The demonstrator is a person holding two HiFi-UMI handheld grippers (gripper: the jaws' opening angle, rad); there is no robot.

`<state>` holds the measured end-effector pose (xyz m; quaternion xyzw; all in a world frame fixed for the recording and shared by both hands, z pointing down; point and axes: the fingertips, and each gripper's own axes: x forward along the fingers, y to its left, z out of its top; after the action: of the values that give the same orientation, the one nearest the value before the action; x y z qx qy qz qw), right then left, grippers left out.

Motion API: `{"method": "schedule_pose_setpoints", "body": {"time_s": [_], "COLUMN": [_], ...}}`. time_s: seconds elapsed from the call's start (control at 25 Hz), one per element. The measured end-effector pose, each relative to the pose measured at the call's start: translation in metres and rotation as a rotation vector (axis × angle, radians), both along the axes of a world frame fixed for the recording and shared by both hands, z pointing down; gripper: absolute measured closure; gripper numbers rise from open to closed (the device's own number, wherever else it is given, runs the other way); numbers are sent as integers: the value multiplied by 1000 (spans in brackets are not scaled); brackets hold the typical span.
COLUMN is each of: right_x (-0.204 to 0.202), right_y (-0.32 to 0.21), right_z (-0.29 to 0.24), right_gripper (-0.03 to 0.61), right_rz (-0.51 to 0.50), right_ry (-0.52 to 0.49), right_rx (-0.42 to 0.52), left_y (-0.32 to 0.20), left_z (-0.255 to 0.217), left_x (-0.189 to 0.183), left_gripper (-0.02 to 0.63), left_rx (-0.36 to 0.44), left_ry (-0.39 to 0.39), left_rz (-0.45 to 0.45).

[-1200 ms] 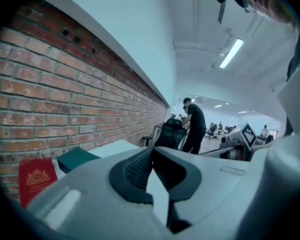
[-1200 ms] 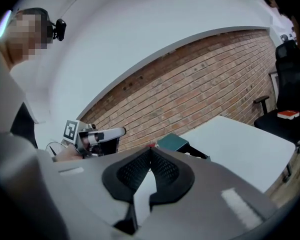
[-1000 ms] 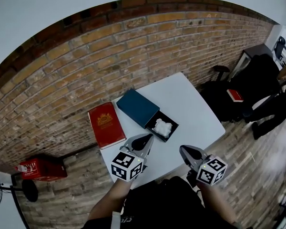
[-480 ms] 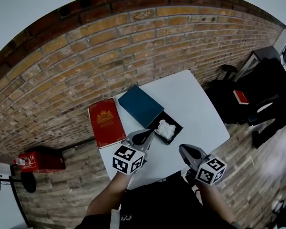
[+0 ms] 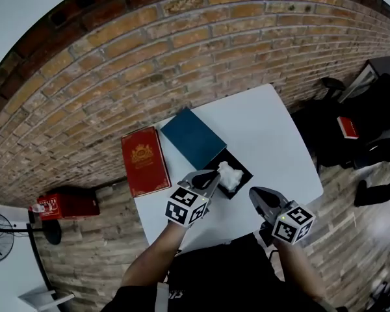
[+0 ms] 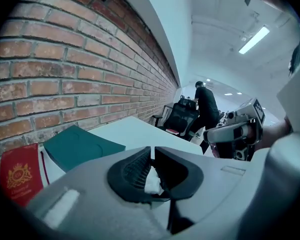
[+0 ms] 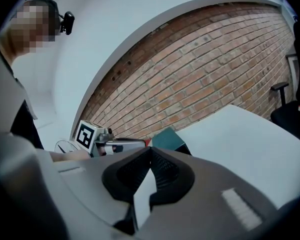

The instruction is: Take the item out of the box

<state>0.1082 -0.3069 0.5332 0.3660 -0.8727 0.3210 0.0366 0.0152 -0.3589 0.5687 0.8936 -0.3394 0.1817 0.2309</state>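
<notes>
White table [image 5: 266,135] is set against a brick wall [image 5: 149,64]. Three things are noted on the table: a red book [image 5: 145,160] at the left edge, a teal cover [image 5: 194,137] just beside it, and an open black box [image 5: 242,171] touching the near corner of the teal cover.

Left gripper [image 5: 213,176]: held at the left edge of the black box, tips pointed into it. In the left gripper view the jaws are seen drawn nearly together, and a crumpled white item [image 6: 151,178] is pinched between the ribbed pads. In the head view the white item is seen standing over the box interior, directly against the gripper tips. Whether its underside touches the box floor cannot be told.

Right gripper [image 5: 255,192]: held over the near part of the table, just right of the black box and apart from it. In the right gripper view the jaws are seen closed tip to tip, with nothing between them; only plain table surface is visible through the slit below the tips.

Both grippers are held side by side, near each other, with the marker cubes toward the person. The left gripper is also caught in the right gripper view, at the left, in front of the teal cover.

A red case [image 5: 68,203] is noted on the floor by the wall, left of the table.
</notes>
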Motion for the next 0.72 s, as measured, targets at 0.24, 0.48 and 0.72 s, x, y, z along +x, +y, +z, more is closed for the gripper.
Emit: {"method": "schedule_pose_setpoints", "body": {"time_s": [0.24,0.48,0.72], "right_x": [8,26,36], "right_y": [-10,-10,-13], "right_z": [16,32,35], "right_gripper": [578,578,578], "right_rz": [-20,-9,4], "right_ry": [-15,-5,4], "right_rx": [-25,-61,-73], "left_y": [-14,-21,-28], "left_z": [40,84,131], "left_x": [18,28,25], "left_gripper": [547,475,433], "left_rx": [-66,-119,-149], "left_ry": [-75,-204,-372], "left_rz": [44,111,146]}}
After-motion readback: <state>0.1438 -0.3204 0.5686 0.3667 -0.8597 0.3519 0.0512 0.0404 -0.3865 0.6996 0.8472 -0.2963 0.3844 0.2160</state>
